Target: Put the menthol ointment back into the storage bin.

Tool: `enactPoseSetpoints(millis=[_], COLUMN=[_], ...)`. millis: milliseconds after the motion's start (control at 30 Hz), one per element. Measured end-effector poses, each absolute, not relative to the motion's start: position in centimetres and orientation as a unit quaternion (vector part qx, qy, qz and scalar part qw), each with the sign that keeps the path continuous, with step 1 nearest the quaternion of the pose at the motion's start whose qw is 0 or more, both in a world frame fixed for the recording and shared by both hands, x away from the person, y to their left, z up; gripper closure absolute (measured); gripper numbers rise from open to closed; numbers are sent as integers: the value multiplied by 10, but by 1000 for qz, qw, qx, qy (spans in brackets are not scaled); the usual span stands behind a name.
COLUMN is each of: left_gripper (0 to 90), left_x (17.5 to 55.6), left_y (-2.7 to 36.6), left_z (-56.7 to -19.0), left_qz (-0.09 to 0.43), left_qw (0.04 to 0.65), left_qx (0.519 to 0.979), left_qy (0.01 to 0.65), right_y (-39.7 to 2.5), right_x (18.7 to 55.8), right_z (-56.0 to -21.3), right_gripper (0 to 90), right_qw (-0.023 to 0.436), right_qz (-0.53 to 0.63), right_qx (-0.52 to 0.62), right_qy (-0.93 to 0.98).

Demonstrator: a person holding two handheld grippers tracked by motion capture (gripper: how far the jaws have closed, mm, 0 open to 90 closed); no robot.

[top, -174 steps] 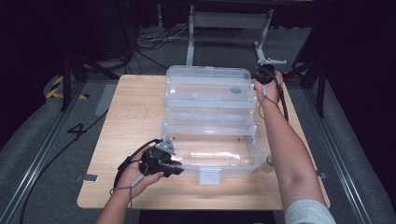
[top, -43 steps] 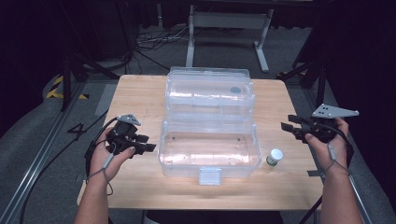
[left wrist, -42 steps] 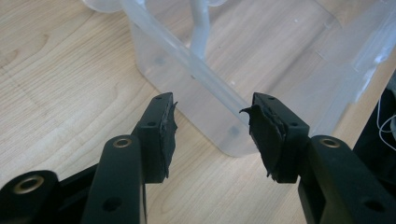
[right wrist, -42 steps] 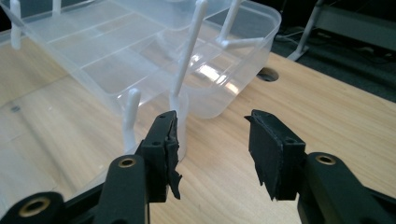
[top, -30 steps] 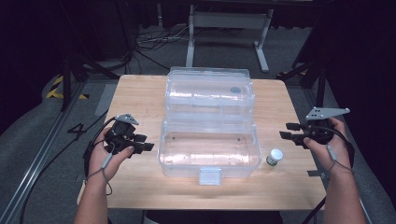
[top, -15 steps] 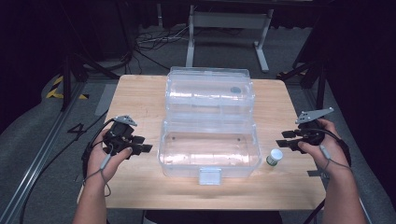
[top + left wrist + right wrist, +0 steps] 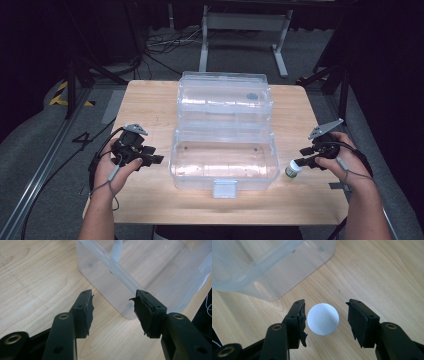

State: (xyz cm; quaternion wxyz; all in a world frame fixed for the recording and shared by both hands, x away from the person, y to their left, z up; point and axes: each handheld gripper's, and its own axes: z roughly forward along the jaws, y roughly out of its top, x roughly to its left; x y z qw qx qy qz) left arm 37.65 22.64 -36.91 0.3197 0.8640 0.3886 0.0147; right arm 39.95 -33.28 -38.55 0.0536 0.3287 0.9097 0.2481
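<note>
Straddling a small bottle [image 7: 323,319], R claw [image 7: 325,321]: jaws apart, one each side of the white cap, nothing clamped. Left pad nearly at the cap, right pad w/ a gap, so claw sits off-centre. Judged: lined up from above for a pick; needs to drop lower and centre before closing.

- Bottle: upright on table [image 7: 150,107], white cap, greenish body; in high view [image 7: 293,169] just off the box's near R corner, not touching it.
- Box [image 7: 223,157]: clear plastic, lid thrown back behind it, tub open to the top. Beyond R claw and to its left in the R gripper view [image 7: 269,267]. Probably the drop spot: opening faces up, wall is the only thing to clear.
- Room, R side: bare wood around bottle, table edge close behind the hand [image 7: 345,162]; lift path up and over the wall looks free.
- L claw [image 7: 113,312]: jaws wide, empty, aimed at the box's near L corner [image 7: 125,307], short of it. In high view [image 7: 150,157] near the box's L wall, apart. Judged: parked, or ready to steady the tub.
- Far: table's back edge beyond lid; stand legs and cables [image 7: 160,47] on floor.
</note>
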Motion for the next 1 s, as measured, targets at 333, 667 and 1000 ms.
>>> enactPoseSetpoints(millis=[333, 667, 1000], left_gripper=[495, 495, 494], left_x=[377, 378, 379], left_y=[227, 226, 225], left_z=[-370, -371, -373], left_qz=[12, 10, 5], left_qw=[320, 319, 317], left_qx=[863, 864, 865], left_qy=[391, 390, 390], right_y=[-326, -317, -314], right_x=[402, 405, 407], right_z=[-397, -409, -416], right_gripper=[471, 465, 471], right_qw=[42, 38, 35], right_qz=[212, 179, 162], right_qx=[316, 304, 299], right_qy=[924, 935, 940])
